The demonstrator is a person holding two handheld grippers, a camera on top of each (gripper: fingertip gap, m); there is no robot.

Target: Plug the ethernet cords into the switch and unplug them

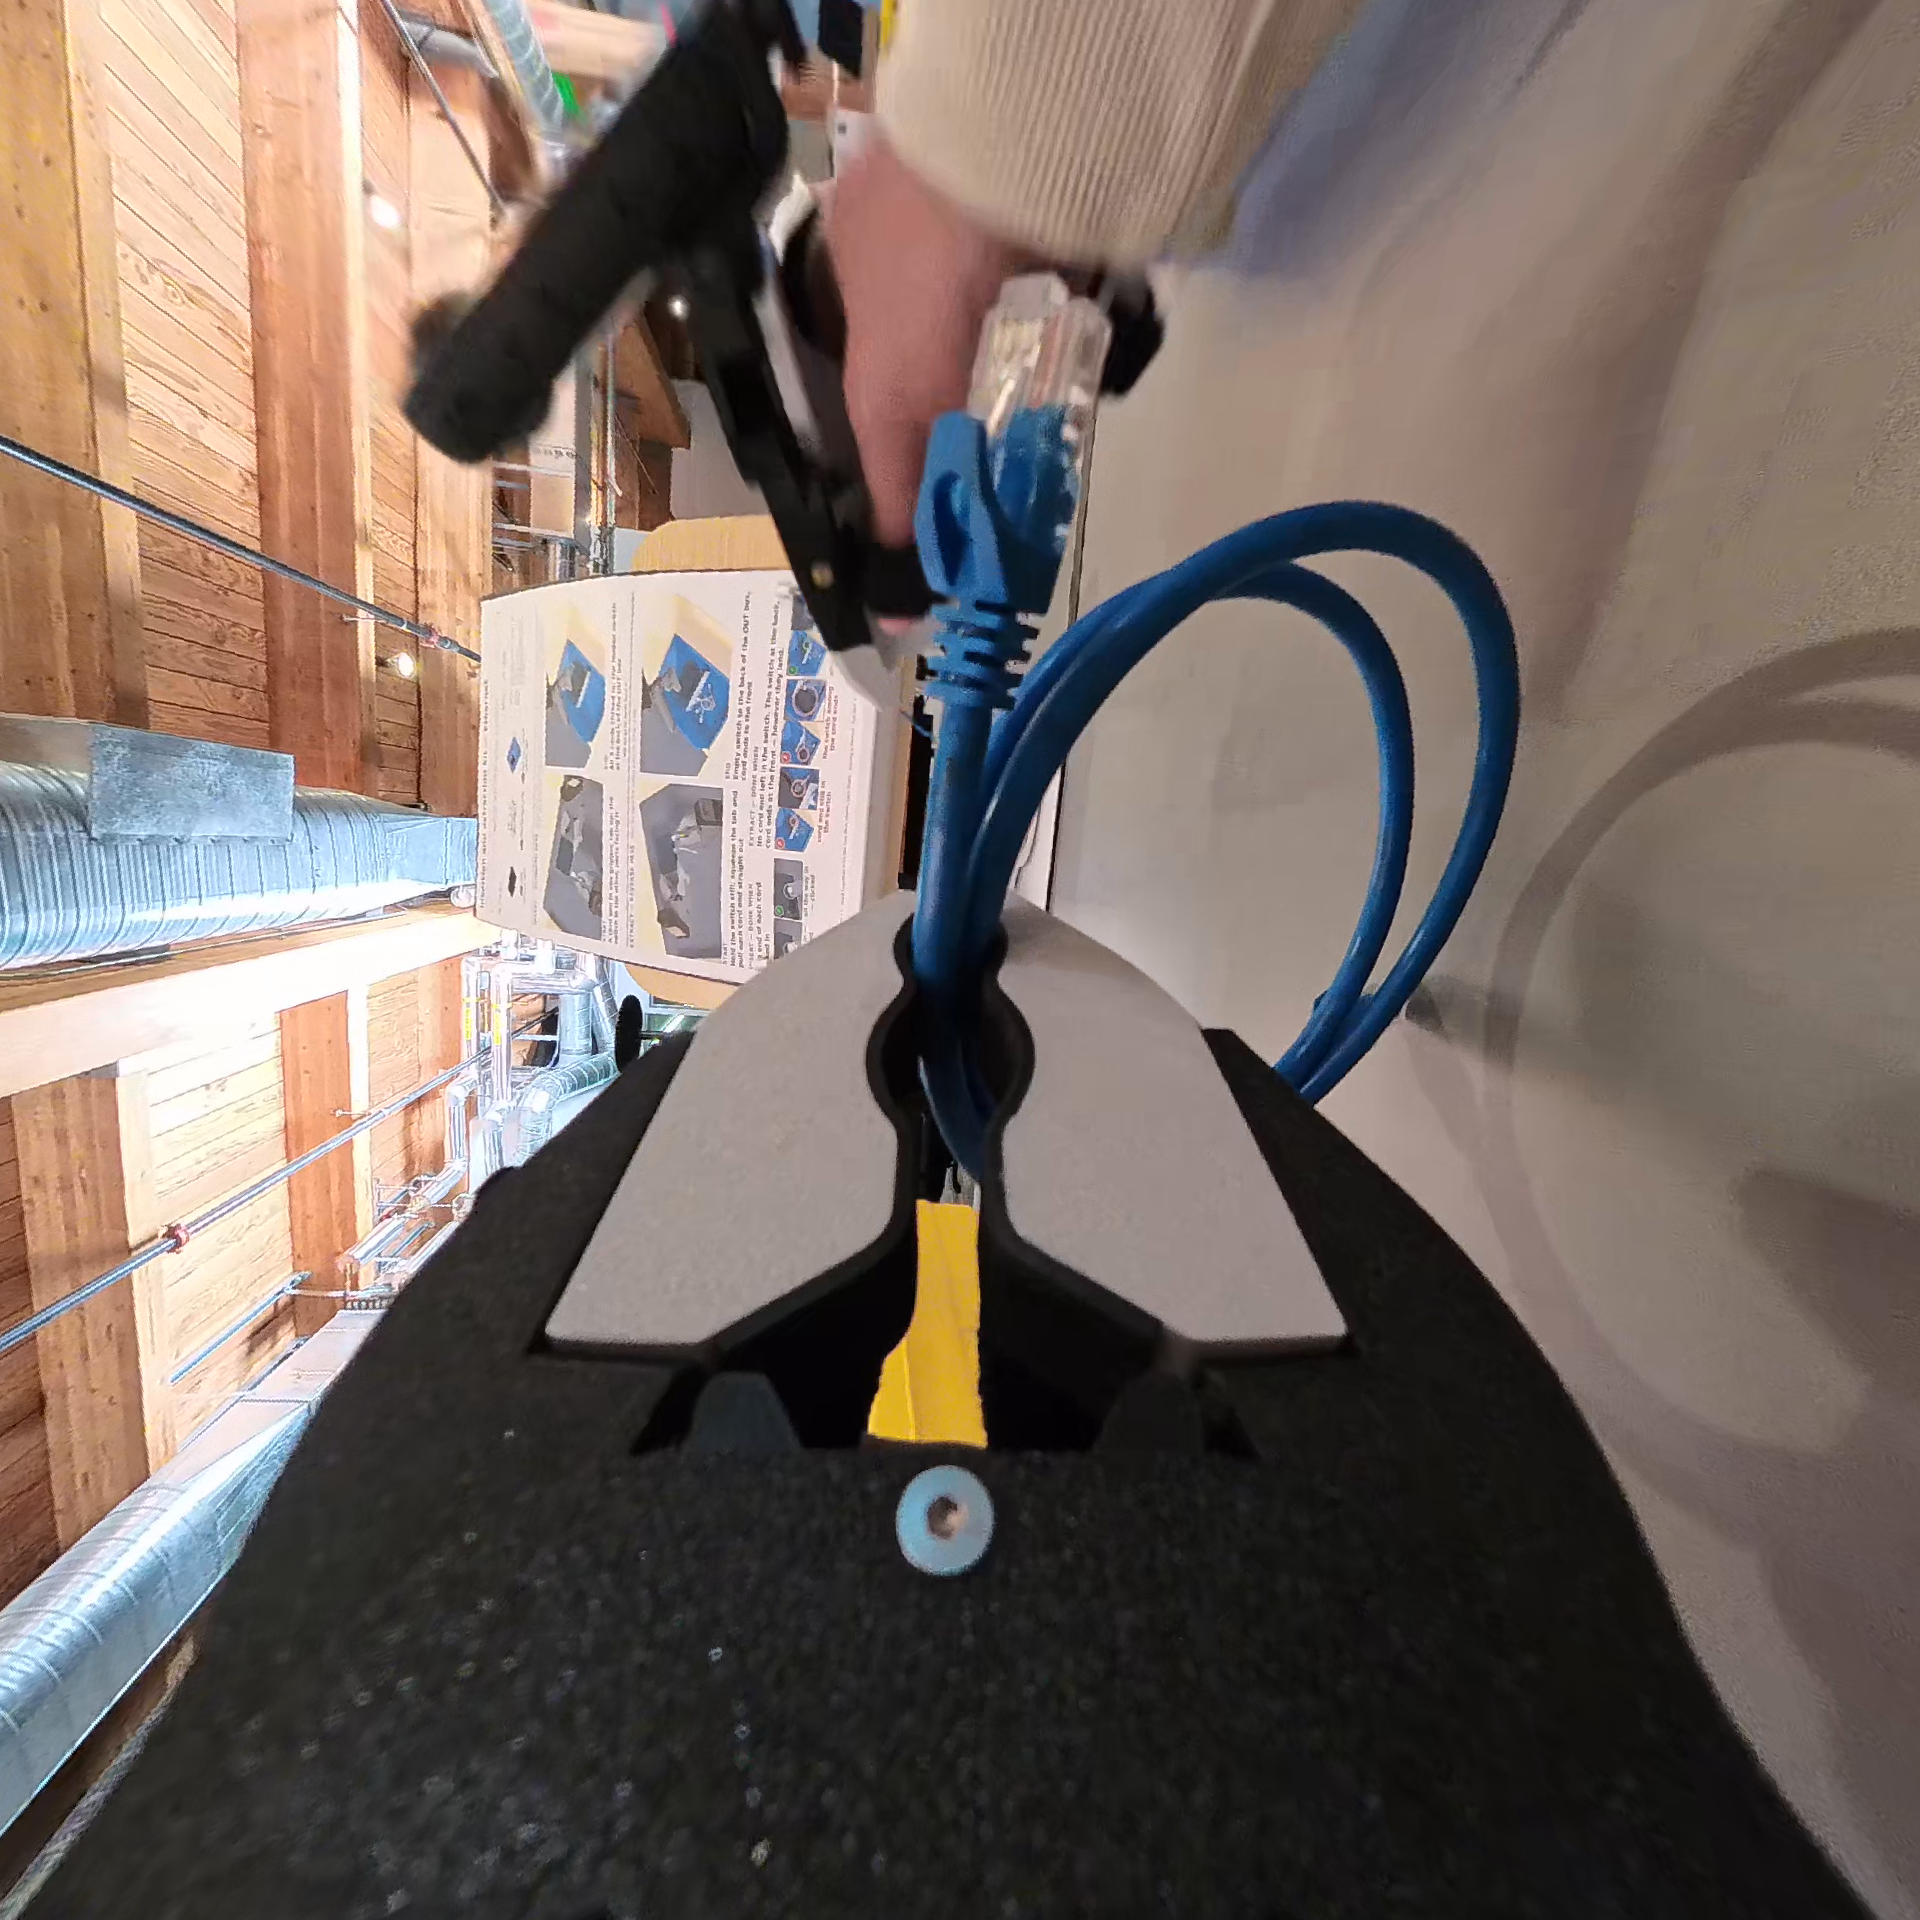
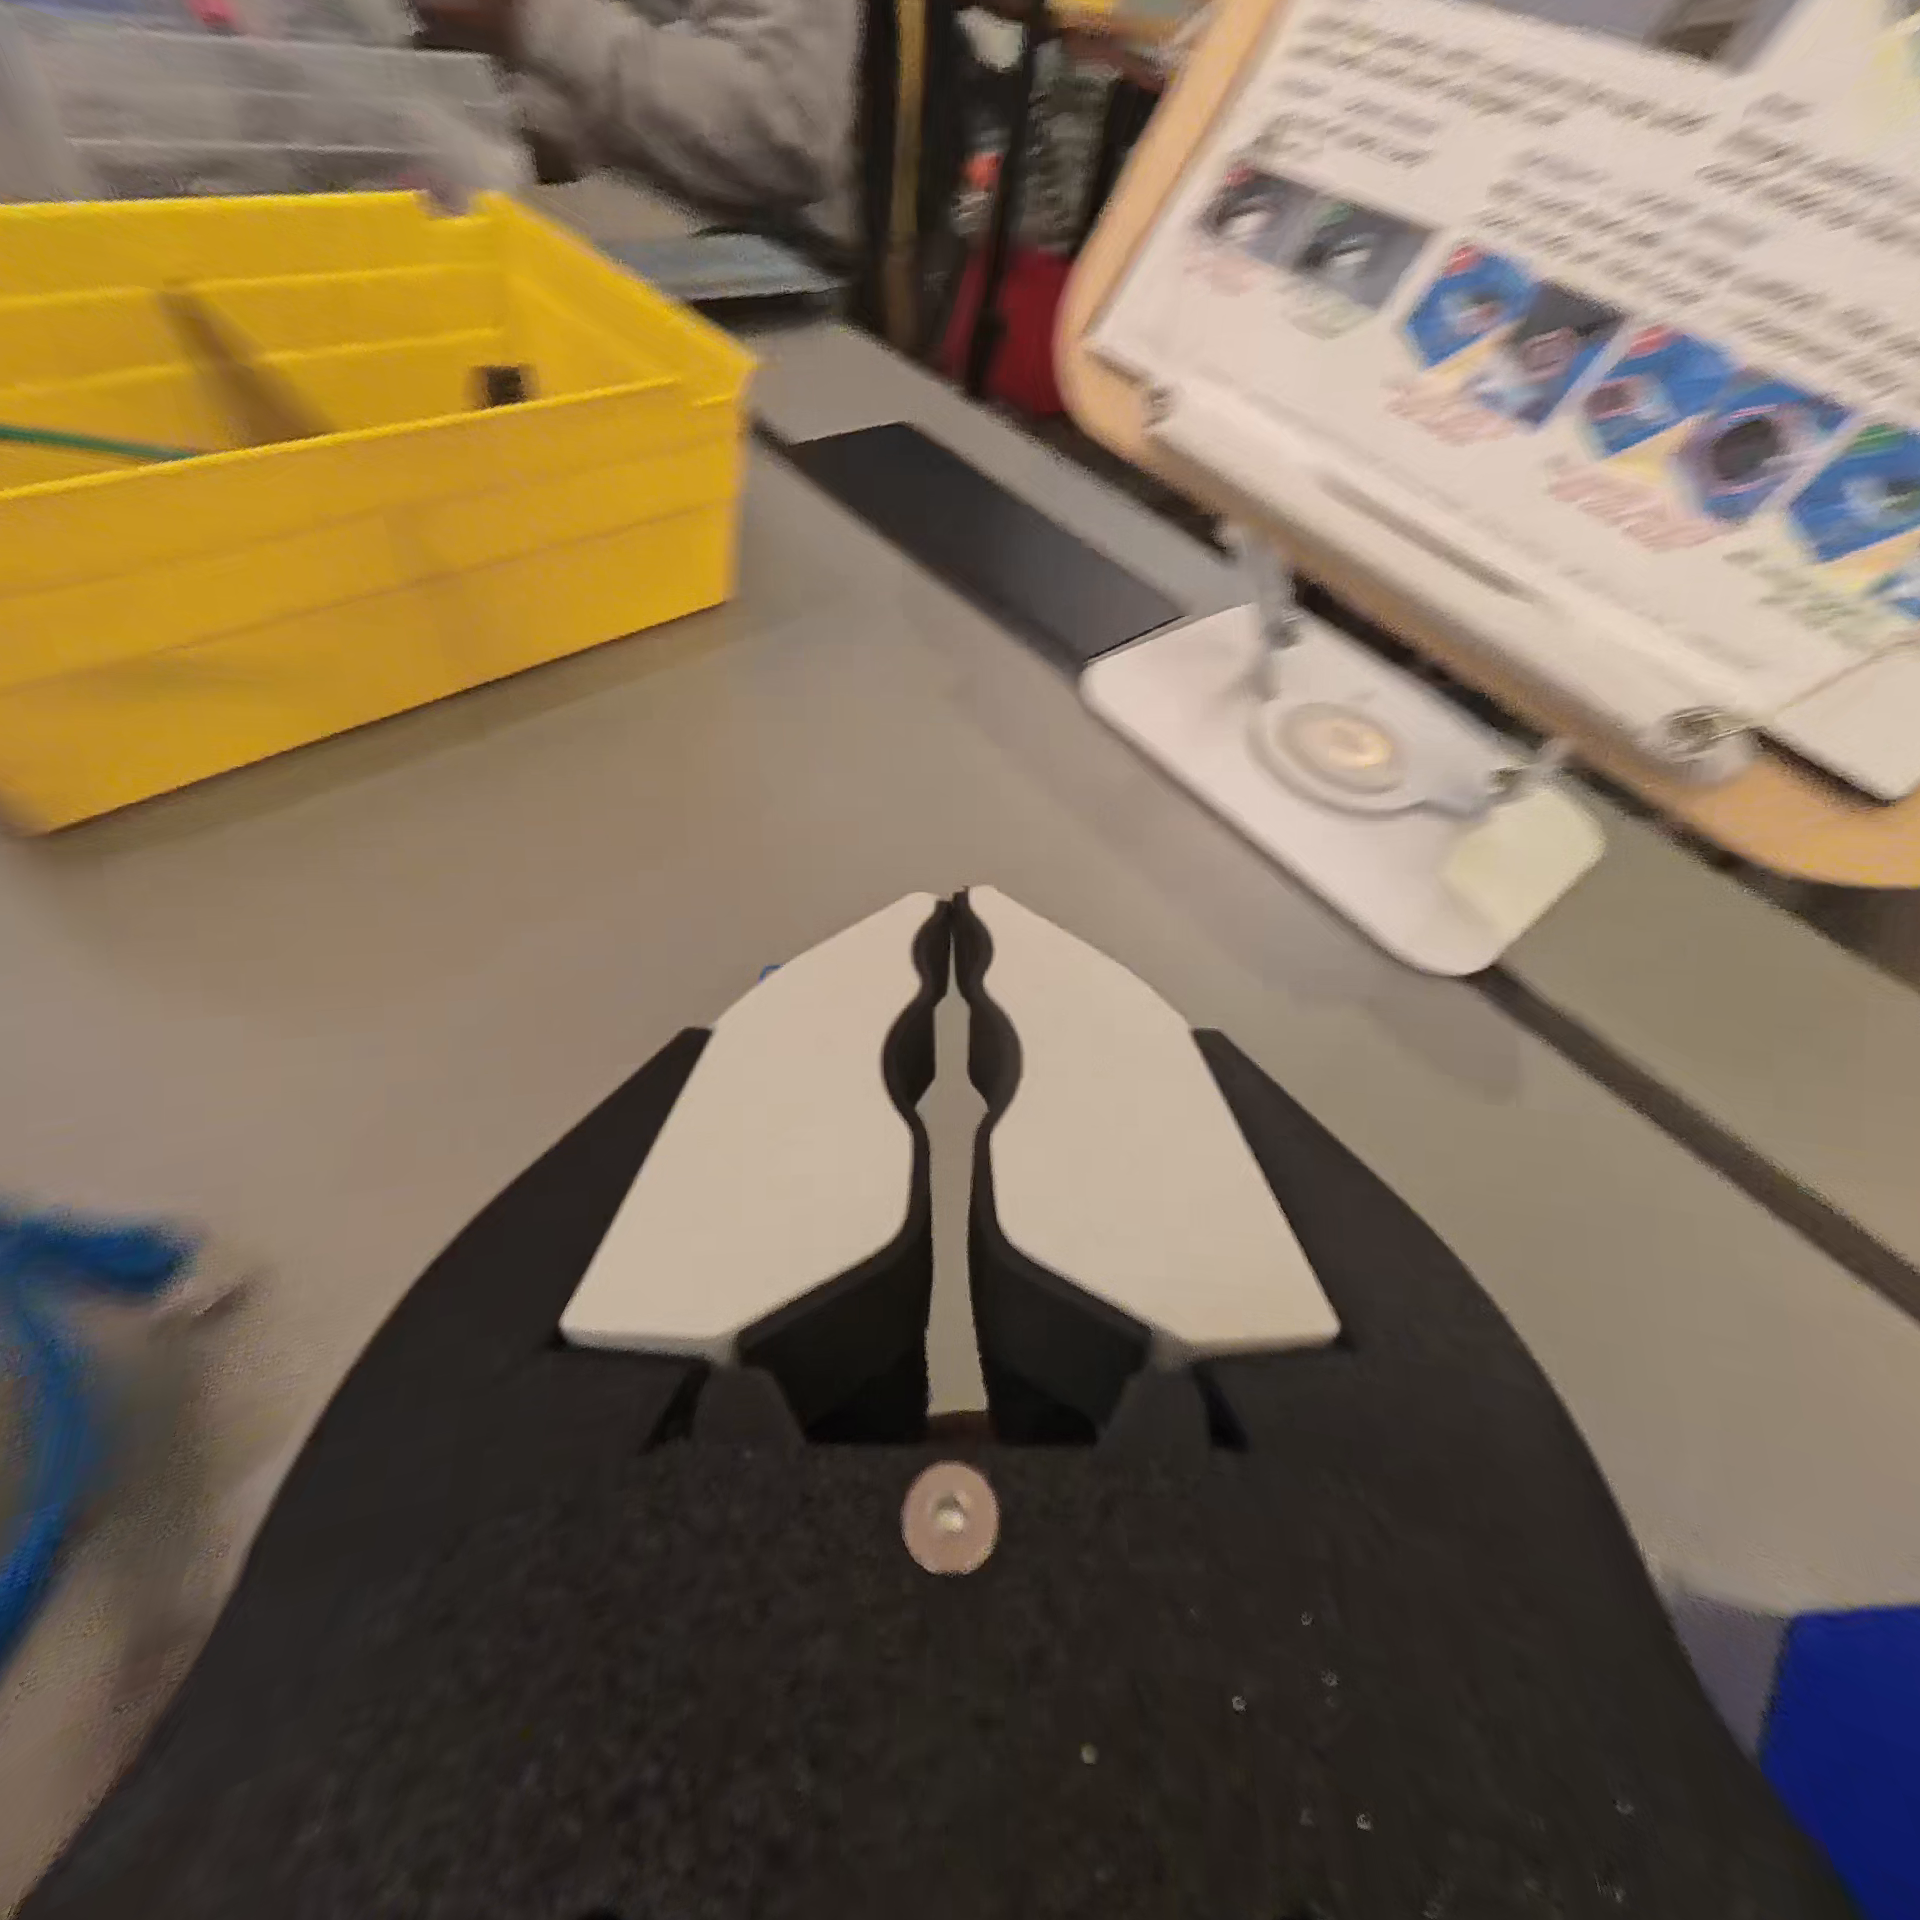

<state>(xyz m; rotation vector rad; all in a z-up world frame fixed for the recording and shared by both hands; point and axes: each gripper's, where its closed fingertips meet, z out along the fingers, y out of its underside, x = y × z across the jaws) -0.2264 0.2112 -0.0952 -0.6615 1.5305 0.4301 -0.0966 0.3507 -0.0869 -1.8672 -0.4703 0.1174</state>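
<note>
- Over on the left side of the right wrist view, a blurry blue cord (image 2: pixel 62 1382) is lying at the edge of the grey table (image 2: pixel 520 935).
- Behind it, a yellow bin (image 2: pixel 353 540) with dividers inside is sitting on the table.
- Near the middle, the right gripper (image 2: pixel 958 902) is pointing across the table with its two fingers pressed together at the tips and nothing between them.
- Off to the right, a picture sheet (image 2: pixel 1507 343) is leaning on a wooden board, held up by a white stand (image 2: pixel 1340 769).
- At the left of the left wrist view, which is turned sideways, wooden walls and a shiny metal duct (image 1: pixel 208 862) are showing.
- Next to them, the same picture sheet (image 1: pixel 675 769) is showing far off.
- Near the middle, the left gripper (image 1: pixel 954 935) is squeezing a bundle of blue ethernet cord (image 1: pixel 966 831) between its grey fingers (image 1: pixel 790 1143).
- Past the fingertips, the cord's clear plug (image 1: pixel 1039 353) is sticking out, away from the camera.
- Right beside the plug, a person's hand (image 1: pixel 914 343) is holding the other black gripper, which looks blurry.
- Farther right, loops of the cord (image 1: pixel 1455 727) are curving out over the pale table.
- No switch is showing in either view.
</note>
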